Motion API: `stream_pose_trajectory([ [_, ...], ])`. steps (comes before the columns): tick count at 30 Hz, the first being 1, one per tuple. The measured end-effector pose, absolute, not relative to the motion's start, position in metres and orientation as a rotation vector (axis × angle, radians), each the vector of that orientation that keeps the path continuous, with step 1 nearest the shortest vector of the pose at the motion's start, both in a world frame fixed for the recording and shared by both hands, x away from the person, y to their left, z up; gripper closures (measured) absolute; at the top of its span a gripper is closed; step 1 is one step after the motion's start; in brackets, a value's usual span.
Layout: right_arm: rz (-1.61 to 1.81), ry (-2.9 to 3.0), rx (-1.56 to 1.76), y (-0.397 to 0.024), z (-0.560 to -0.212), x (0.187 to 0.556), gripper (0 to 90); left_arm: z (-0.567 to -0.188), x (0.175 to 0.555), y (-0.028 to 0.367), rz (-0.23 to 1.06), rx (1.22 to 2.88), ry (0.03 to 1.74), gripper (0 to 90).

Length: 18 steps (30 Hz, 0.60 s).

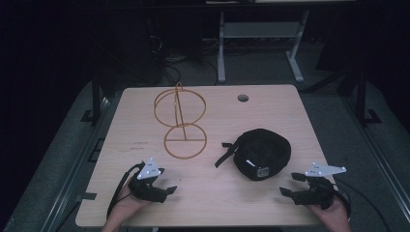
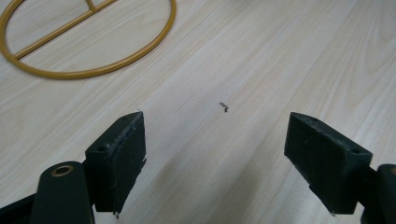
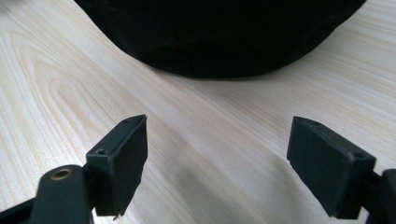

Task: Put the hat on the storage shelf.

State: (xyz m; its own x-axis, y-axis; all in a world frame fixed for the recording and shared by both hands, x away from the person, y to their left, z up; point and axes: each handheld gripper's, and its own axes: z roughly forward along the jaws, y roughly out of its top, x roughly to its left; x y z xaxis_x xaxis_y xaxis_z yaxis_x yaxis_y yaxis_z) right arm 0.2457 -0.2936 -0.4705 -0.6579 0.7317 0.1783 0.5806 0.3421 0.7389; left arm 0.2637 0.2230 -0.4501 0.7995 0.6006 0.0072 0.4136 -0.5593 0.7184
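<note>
A black cap [image 1: 261, 152] with a loose strap lies right of the table's middle; in the right gripper view the cap [image 3: 219, 32] sits just beyond the jaws. A gold wire stand [image 1: 181, 121], a flat ring base with an upright ring, stands left of centre; its base ring [image 2: 84, 46] shows in the left gripper view's upper left. My left gripper [image 1: 165, 185] rests near the front left edge, open over bare wood [image 2: 212, 140]. My right gripper [image 1: 291, 184] sits at the front right, open, pointing toward the cap with nothing between its jaws [image 3: 215, 158].
The light wooden table [image 1: 212, 203] has a round cable hole [image 1: 242, 98] near its far edge. A small dark speck [image 2: 224, 107] lies on the wood ahead of the left gripper. Grey desk legs [image 1: 221, 48] and cables stand on the dark floor beyond.
</note>
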Motion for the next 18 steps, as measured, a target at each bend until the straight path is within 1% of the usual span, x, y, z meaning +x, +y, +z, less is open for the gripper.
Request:
stream_pose_trajectory([
  [9,1.221,2.401,1.195,-0.292,-0.467,0.244,19.4,-0.44,0.259,0.206,0.273,2.236,0.713,20.6],
  [18,1.247,2.391,1.185,-0.296,-0.465,0.244,19.3,-0.427,0.262,0.19,0.269,2.239,0.673,19.2],
])
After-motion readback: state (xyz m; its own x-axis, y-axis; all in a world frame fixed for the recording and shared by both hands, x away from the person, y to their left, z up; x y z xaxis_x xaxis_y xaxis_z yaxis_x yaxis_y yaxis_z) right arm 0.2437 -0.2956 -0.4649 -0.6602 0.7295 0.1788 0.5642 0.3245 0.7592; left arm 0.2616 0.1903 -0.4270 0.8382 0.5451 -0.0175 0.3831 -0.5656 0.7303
